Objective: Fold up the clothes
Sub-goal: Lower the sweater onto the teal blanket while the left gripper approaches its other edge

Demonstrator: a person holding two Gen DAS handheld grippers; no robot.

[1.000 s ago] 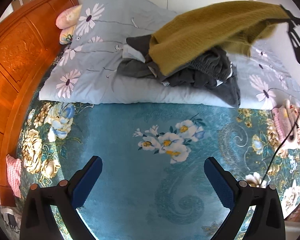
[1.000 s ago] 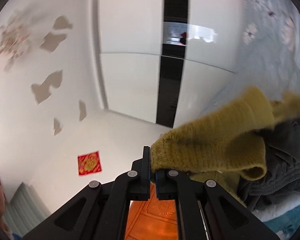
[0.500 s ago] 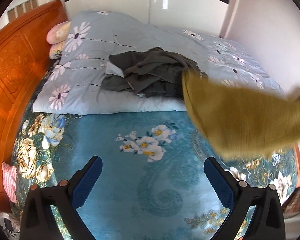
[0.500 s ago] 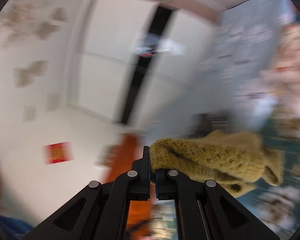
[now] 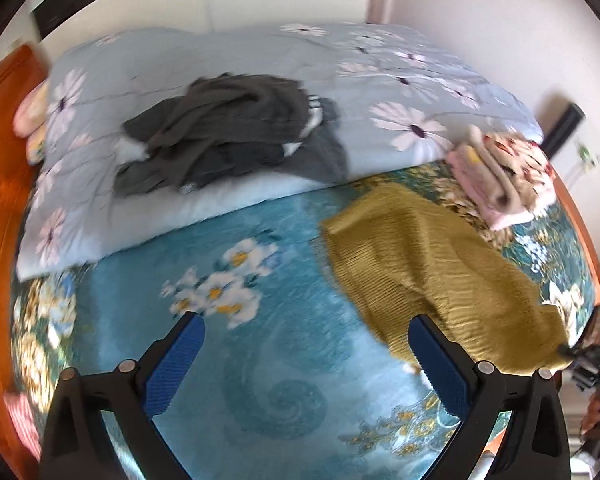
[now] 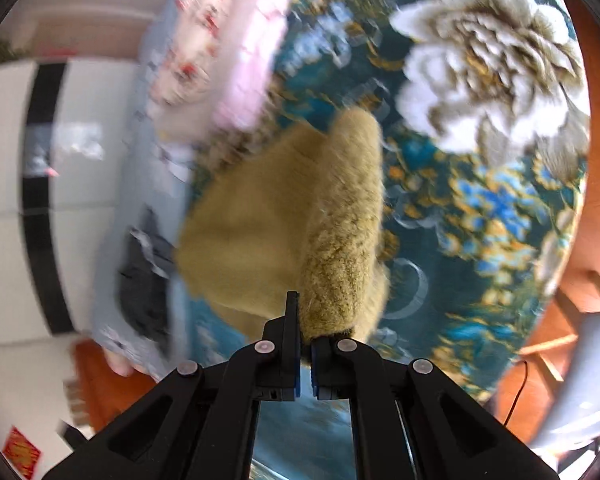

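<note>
**My yellow sweater is on the bed**

My right tongs are pinched tight on one fuzzy edge of the yellow sweater. The two fingers are almost together, with the knit squeezed between them. The rest of the sweater spreads away from the tongs and lies on the teal flower blanket that covers the bed. It looks wrinkled and a bit bunched up, not flat.

My left tongs are wide apart and hold nothing. They hang over the teal blanket. The right blue finger is just beside the near edge of the sweater, but I cannot tell if it touches.

Behind the sweater there is a light blue quilt with white daisies on it. A pile of dark gray clothes sits on top of the quilt, all jumbled. Near the far corner of the bed there is a folded pink and flowery stack, close to the sweater. The wooden bed frame is orange-brown.
</note>
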